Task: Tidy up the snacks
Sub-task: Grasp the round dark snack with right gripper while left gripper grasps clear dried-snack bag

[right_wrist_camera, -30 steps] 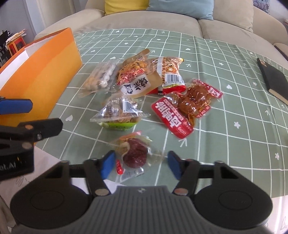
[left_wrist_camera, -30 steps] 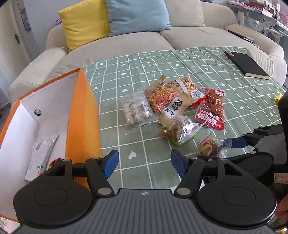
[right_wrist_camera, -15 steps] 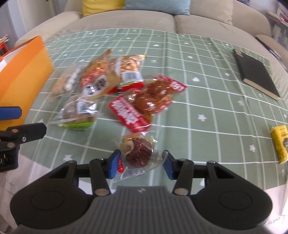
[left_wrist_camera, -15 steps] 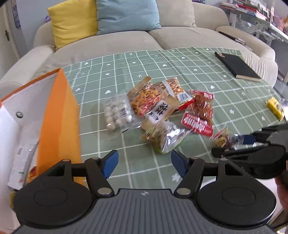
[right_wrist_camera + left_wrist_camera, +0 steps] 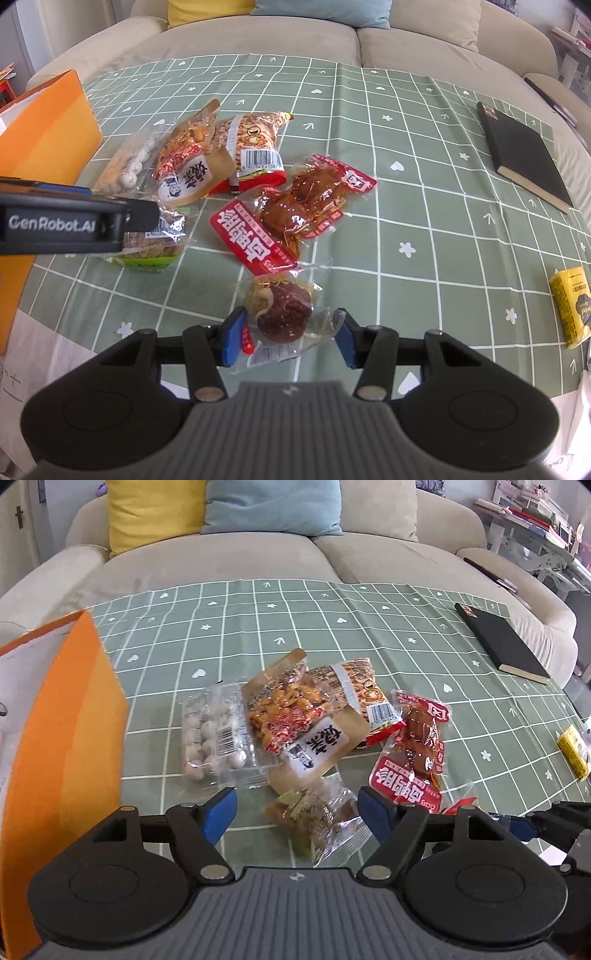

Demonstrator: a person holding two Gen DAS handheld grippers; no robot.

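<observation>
Several snack packets lie in a heap on the green checked tablecloth. My left gripper is open, its jaws either side of a clear packet with a green edge; in the right wrist view it lies partly under the left gripper. My right gripper is open around a clear packet holding a dark red round snack, the pads apart from it. A red packet of brown meat lies just beyond. The orange box stands at the left.
A clear pack of white balls, a brown paper pouch and a peanut packet lie in the heap. A black notebook lies at the far right, a yellow packet near the right edge. A sofa with cushions stands behind.
My left gripper has moved right from the orange box, and now straddles the green-edged packet. My right gripper has moved forward around the dark red snack packet and narrowed slightly.
</observation>
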